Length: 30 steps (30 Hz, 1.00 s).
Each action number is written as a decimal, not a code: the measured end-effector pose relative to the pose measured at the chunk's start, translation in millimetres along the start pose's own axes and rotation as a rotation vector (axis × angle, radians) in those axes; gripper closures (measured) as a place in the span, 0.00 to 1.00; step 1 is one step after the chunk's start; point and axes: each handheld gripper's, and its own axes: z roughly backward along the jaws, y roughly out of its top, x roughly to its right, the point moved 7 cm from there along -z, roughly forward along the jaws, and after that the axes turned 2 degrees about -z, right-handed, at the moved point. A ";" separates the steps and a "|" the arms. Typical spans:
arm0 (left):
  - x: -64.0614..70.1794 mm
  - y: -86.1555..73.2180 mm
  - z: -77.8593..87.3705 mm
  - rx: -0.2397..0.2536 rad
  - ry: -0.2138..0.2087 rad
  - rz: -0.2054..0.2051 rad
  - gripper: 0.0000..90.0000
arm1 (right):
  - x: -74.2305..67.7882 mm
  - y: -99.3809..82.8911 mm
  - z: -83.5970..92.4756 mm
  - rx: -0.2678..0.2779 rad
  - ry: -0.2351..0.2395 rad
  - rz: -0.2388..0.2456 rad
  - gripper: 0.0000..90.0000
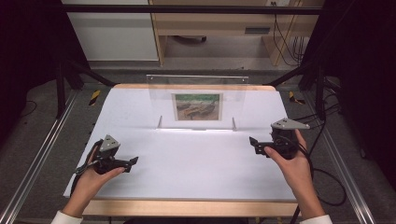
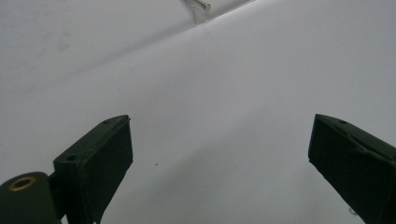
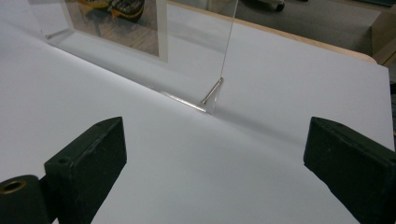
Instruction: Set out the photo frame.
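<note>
A clear acrylic stand point(image 1: 197, 100) rises upright at the back middle of the white table point(image 1: 187, 163), with a printed picture point(image 1: 197, 107) behind its pane. My left gripper point(image 1: 133, 162) rests low at the front left, open, its jaws wide apart over bare white surface point(image 2: 219, 154). My right gripper point(image 1: 254, 144) hovers at the right, open and empty point(image 3: 212, 163). In the right gripper view the acrylic stand's corner point(image 3: 215, 93) with its metal peg lies ahead of the jaws. The left gripper view catches a metal peg point(image 2: 201, 5) of the stand at the top edge.
The table's wooden edge point(image 1: 187, 207) runs along the front. Metal rails point(image 1: 42, 154) flank both sides. Black cables point(image 1: 327, 186) trail on the floor to the right. A wooden cabinet point(image 1: 224, 28) stands beyond the table.
</note>
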 end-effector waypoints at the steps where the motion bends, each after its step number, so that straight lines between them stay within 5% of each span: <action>1: -0.2 -0.2 0.1 0.000 -0.001 -0.002 0.07 | -0.5 -3.2 0.0 -0.007 0.000 0.000 0.07; 30: -2.4 -6.9 -0.3 -0.016 0.017 -0.010 0.07 | -9.9 -65.8 -20.1 -0.073 0.018 -0.045 0.07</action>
